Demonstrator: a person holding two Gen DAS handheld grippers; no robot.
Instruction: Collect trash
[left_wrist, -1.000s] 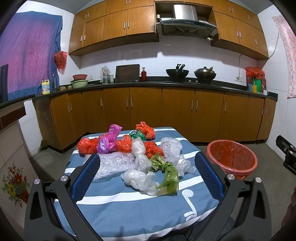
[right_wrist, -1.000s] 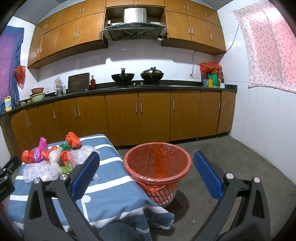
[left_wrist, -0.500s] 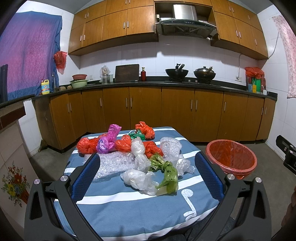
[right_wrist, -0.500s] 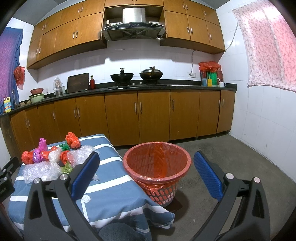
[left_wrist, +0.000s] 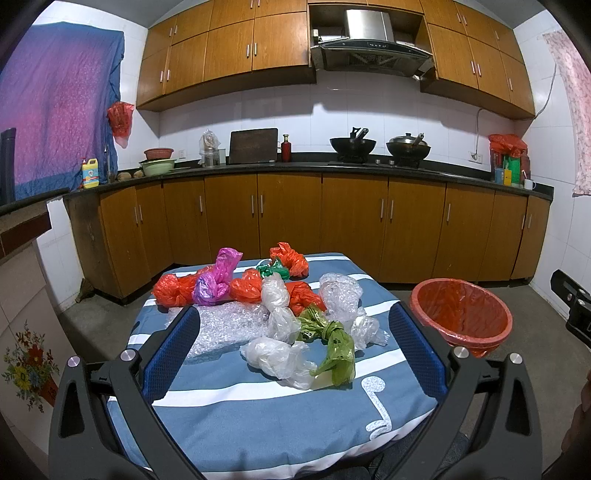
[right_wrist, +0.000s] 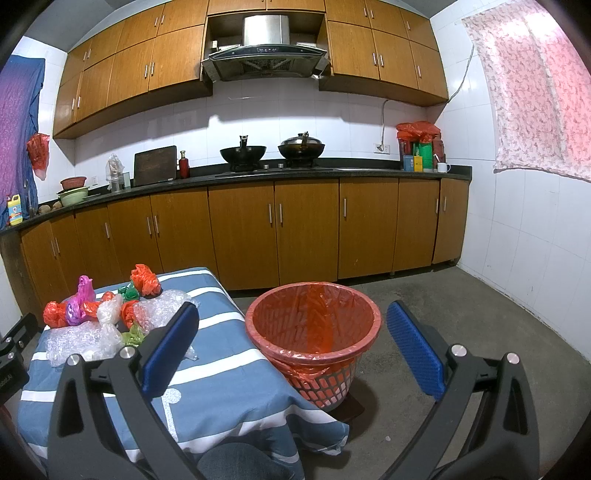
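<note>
Nothing has been collected yet, so this looks like the opening step: both grippers hang above the scene with nothing in them. The left gripper (left_wrist: 293, 339) has its blue fingers (left_wrist: 171, 352) spread wide and frames the pile of knotted plastic bags (left_wrist: 273, 306) lying on the striped cloth of the bench (left_wrist: 258, 417). The right gripper (right_wrist: 291, 350) is equally wide apart and empty, looking down at the red-lined waste basket (right_wrist: 314, 332) standing on the floor just beside the bench. The next move, as I judge it, is for the left gripper to come down on the nearest piece, the clear bag (left_wrist: 275, 356) or the green bag (left_wrist: 338, 350), and pinch it at a knot; the thin film may slip. Against the frames a second and half a second ago, hardly anything differs: both views hold almost the same framing, with perhaps a slight drift, though fisheye distortion makes that hard to judge.
</note>
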